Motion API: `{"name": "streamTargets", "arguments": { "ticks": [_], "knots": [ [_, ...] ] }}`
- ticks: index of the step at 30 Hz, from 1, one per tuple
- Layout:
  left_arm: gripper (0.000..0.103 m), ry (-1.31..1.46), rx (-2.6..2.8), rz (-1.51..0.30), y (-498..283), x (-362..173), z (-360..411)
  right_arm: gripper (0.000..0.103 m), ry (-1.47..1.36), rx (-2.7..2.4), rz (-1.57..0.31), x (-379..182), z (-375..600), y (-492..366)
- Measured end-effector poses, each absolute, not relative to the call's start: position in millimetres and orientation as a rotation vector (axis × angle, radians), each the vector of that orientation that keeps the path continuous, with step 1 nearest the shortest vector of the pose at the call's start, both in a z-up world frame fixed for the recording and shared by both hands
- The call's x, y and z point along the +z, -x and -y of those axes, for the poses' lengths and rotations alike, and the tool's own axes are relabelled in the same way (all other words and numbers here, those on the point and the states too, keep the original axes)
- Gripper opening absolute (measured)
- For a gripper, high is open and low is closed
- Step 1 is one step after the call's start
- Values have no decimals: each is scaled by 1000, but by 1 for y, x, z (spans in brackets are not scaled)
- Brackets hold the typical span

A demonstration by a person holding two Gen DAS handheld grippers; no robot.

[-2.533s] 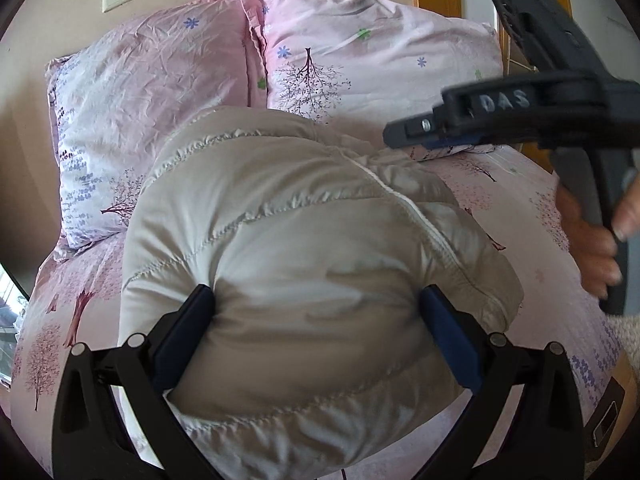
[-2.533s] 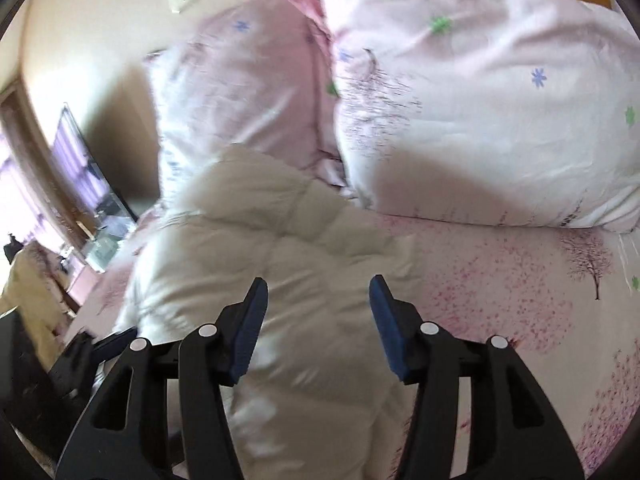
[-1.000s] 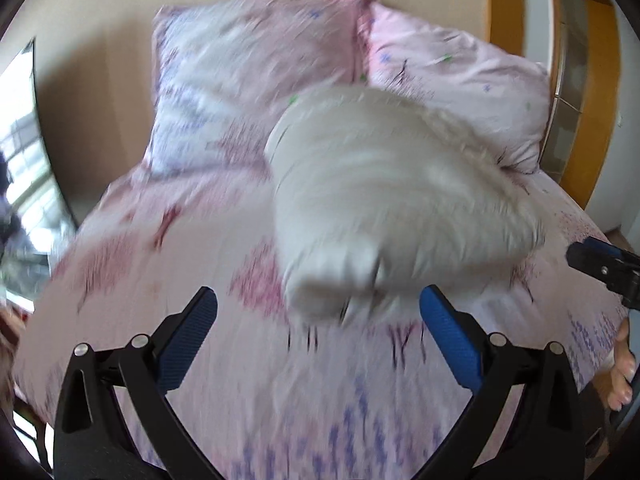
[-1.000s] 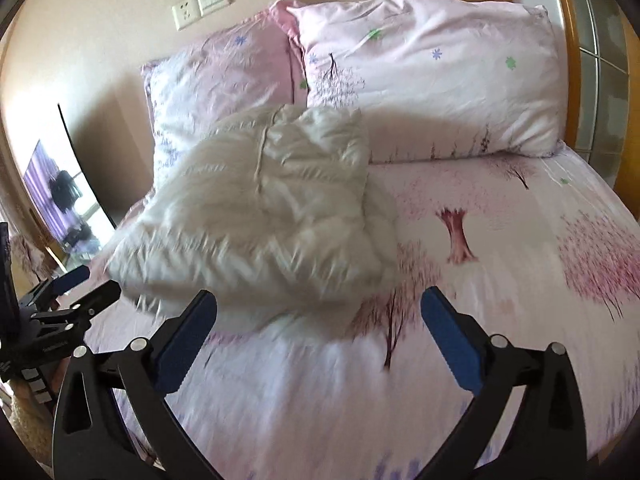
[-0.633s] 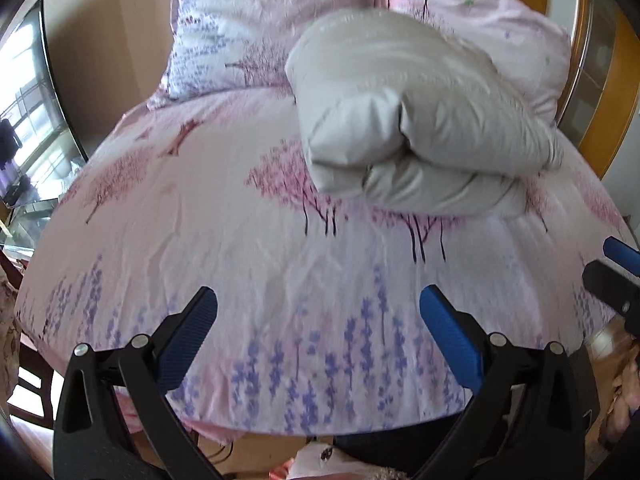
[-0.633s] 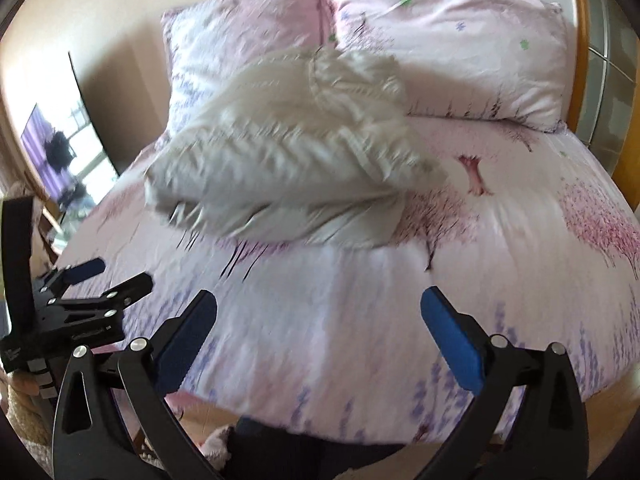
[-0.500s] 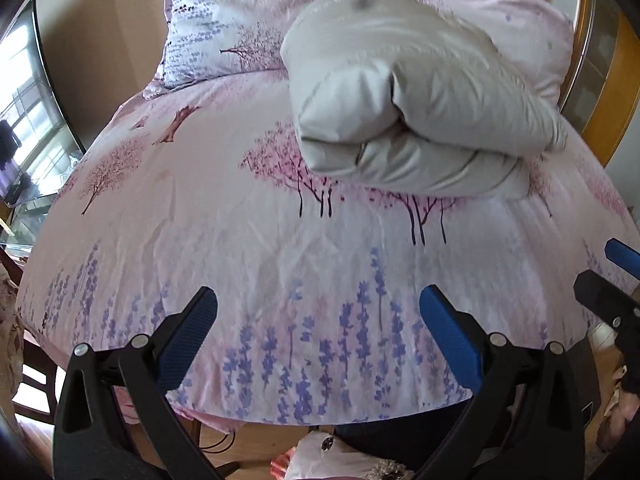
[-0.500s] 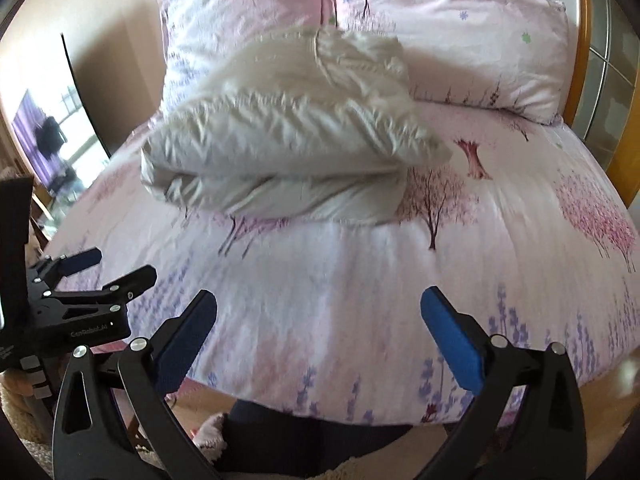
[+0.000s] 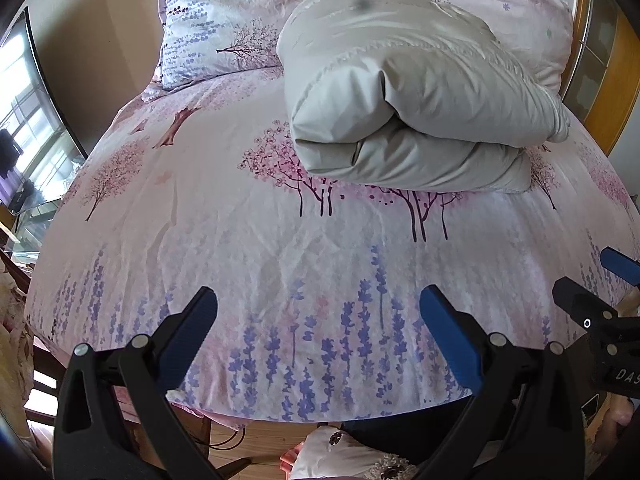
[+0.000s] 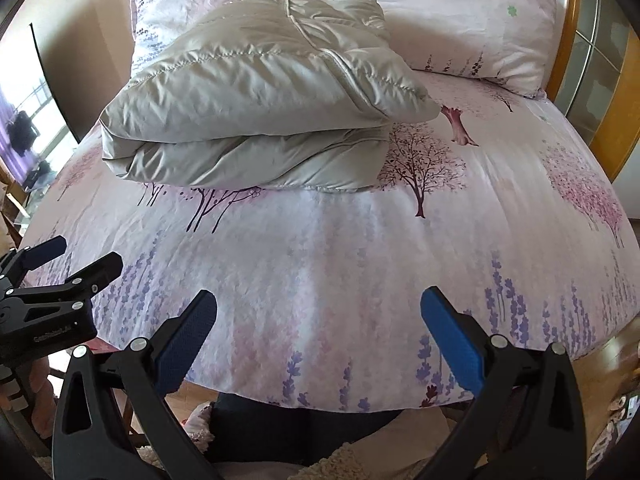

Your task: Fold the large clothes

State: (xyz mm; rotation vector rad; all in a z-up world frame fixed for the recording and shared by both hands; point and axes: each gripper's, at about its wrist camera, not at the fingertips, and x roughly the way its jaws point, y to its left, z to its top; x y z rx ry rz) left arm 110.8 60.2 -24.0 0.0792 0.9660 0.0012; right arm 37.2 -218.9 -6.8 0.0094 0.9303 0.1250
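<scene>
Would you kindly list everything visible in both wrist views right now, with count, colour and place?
Puffer jacket: one, pale grey, folded, lying on the bed near the pillows.
Pillows: two, pink floral, at the head of the bed.
Bedsheet: one, pink with tree and lavender print, covering the bed.
Headboard frame: one, orange wood, on the right.
Screen: one, dark-framed, left of the bed.
Left tool: one, black with blue pads, open, over the foot of the bed.
Right tool: one, black with blue pads, open, over the foot of the bed.
</scene>
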Motion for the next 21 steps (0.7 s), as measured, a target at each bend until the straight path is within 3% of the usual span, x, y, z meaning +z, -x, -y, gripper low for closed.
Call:
{"name": "streamTargets", "arguments": {
  "ticks": [21],
  "knots": [
    [101,-87,2,-982,-114,-26,-59,102,7,106,-937,-9,221,-41]
  ]
}}
